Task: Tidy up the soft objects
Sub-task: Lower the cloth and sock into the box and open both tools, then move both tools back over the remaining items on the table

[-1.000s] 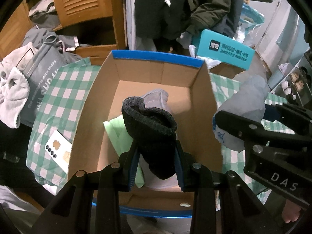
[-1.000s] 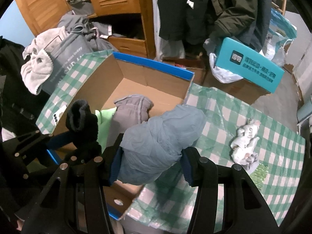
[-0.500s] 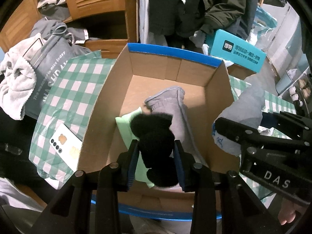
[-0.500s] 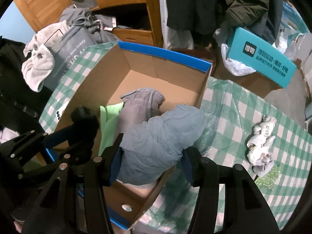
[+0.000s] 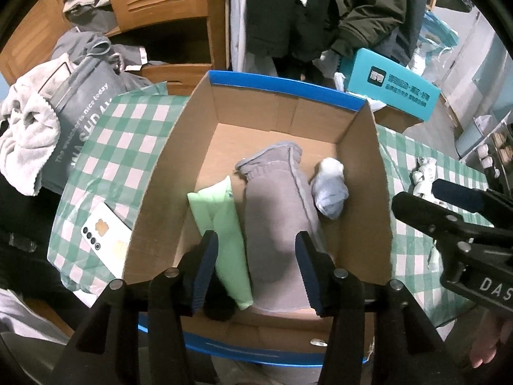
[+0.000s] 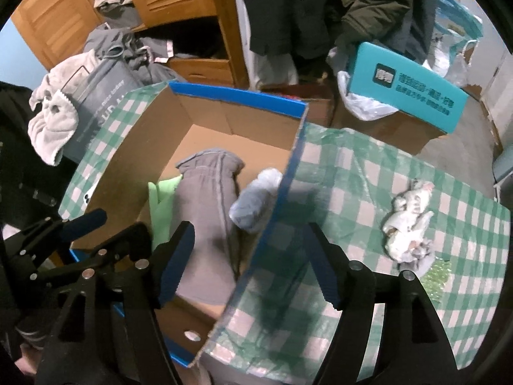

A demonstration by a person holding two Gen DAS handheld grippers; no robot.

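Cluttered wardrobe room; green-checked tablecloth carries an open cardboard box with blue rim. Inside, side by side for tidy packing: light-green folded cloth, grey rolled garment, pale-blue bundle against the right wall, black sock at the near edge. Left gripper wide apart, empty, above the near edge; right gripper likewise wide, straddling the right wall.

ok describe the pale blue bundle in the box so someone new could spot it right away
Start at the open cardboard box with blue edges on the green checked tablecloth. Inside, three soft items lie side by side: a green cloth on the left, a long grey garment in the middle, and the pale blue bundle against the right wall. It is the only short, balled-up one.
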